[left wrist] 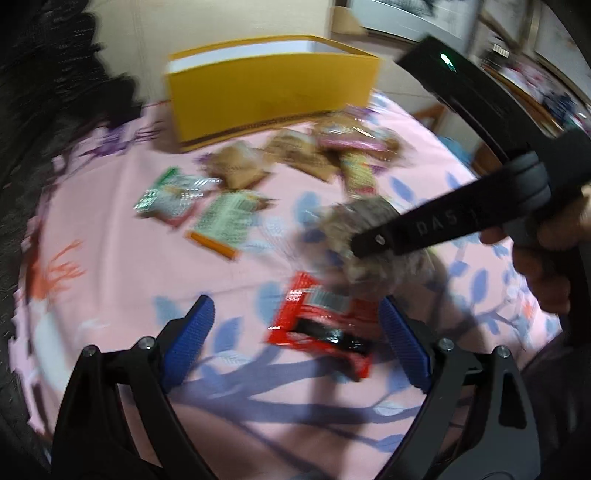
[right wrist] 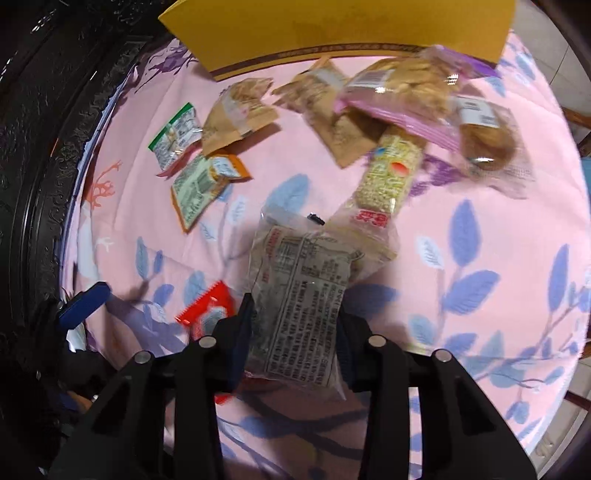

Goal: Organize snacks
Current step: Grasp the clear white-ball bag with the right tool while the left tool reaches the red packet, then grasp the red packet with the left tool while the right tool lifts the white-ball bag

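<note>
The left tongs (left wrist: 295,332) are spread wide above a red packet (left wrist: 317,321) on the pink counter (left wrist: 110,258). Only the right wrist view shows the right tongs (right wrist: 295,325) pinching a clear printed packet (right wrist: 303,295) — yellow box (right wrist: 332,29) beyond.

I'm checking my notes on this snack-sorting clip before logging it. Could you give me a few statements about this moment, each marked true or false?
1. The right gripper is shut on a clear packet with printed text. True.
2. The left gripper is clamped on the red packet. False: its jaws stand wide open, with the packet lying on the cloth between them.
3. The yellow box stands at the far side of the pink leaf-print cloth. True.
4. All the snacks are already in the box. False: several packets lie on the cloth, such as the green-edged packet.
</note>
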The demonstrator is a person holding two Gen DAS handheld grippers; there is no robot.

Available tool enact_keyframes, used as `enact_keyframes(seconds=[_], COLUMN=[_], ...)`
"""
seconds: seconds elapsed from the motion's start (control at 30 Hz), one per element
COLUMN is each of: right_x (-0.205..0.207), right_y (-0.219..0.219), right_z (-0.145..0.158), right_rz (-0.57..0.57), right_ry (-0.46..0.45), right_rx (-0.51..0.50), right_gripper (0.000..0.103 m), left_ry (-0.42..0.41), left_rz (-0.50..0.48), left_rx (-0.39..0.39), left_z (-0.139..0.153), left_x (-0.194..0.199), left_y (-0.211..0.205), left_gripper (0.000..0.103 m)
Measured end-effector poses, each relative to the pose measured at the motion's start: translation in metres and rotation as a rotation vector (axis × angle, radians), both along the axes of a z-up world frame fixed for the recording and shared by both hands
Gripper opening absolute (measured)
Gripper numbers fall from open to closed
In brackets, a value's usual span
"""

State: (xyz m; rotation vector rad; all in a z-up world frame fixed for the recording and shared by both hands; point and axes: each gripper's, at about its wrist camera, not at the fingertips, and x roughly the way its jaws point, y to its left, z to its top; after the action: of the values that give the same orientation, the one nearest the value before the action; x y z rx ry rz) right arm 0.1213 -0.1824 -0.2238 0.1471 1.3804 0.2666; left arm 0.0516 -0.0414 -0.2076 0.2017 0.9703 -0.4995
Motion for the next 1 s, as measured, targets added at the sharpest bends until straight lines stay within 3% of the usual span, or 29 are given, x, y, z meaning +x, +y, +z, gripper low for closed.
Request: enact_keyframes(seconds=[0.1,0.27,0.43,0.6,0.77,0.83,0.87,0.97,1.0], right_x=[-0.007,-0.018,-0.022,-0.027,-0.02,-0.017,-0.017,-0.019,-0.019], right_y=[-0.017,-0.038,-0.045,-0.056,-0.036,-0.026,-0.02,-0.011,-0.012], right_z=[-0.001,-0.002,-0.01,-0.013,-0.014,-0.016,-0.017,-0.017,-0.017], right_rz=[0.01,0.022,0.019,0.003,0.013,0.02,0.033,0.057,0.057], right_ry=[-0.022,-0.052,-0.065,-0.066,-0.067,-0.067,-0.071,-0.083,-0.085], right_rx=[-0.038,-0.055,-0.028,0.01,-0.047,-0.052,-0.073,-0.147,-0.163], right_gripper=[0.04,0.04,0.045,0.047,0.059,0.075,0.077,0.074,0.065], left_ry=[0.023,0.102,0.052,-0.006,-0.029,-0.027,-0.023,-0.036,-0.034], left_rz=[-0.063,-0.078,-0.112,-0.12,-0.144,-0.13,-0.121,-0.133,-0.136], left_rx=[-0.006,0.006,0.036,0.075,0.086,0.081,0.066,0.077,0.076], left_z=[-0.012,-0.046,-0.058,-0.058,-0.057,-0.058,-0.058,-0.058,-0.058], left_x=[0.0,0.005,0.002,-0.003,-0.003,-0.002,-0.002,-0.004,-0.004], left_y=[-0.015,-0.026,-0.028,-0.031,-0.035,-0.034,-0.032,-0.034,-0.034], left_gripper=[0.092,0.092,0.092,0.071,0.067,0.072,0.073,0.075,0.074])
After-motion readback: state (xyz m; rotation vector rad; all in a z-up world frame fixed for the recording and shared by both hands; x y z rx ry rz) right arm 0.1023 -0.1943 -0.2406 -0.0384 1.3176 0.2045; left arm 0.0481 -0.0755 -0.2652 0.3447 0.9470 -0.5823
